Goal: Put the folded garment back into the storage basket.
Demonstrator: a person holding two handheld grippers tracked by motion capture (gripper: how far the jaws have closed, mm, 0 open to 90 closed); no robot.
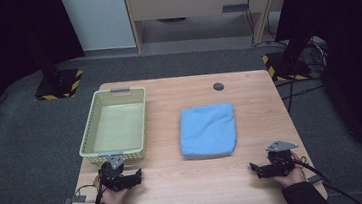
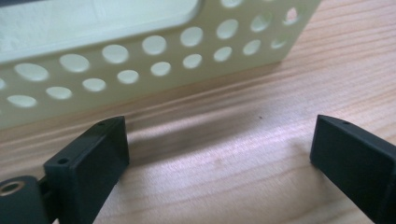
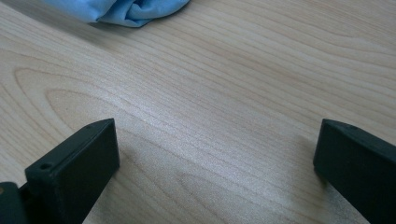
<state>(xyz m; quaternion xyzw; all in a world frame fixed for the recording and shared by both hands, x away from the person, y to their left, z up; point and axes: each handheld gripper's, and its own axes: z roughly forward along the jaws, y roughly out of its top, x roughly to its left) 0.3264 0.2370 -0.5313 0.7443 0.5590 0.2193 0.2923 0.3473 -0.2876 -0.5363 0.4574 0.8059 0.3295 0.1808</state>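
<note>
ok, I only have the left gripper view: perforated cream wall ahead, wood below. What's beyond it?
Observer: That wall belongs to a basket, empty inside, at the table's left half.
Operator: Anything else on the table?
Observer: A folded blue cloth lies flat right of the basket, apart from it.
Operator: Where's the right tool?
Observer: The right tool sits by the near edge, right of the cloth, open with nothing between its jaws.

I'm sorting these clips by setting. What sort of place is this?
Probably a lab or recording studio: a lone light wooden table on grey carpet, black stands with yellow-black hazard-striped bases, dark curtains at the sides.
</note>
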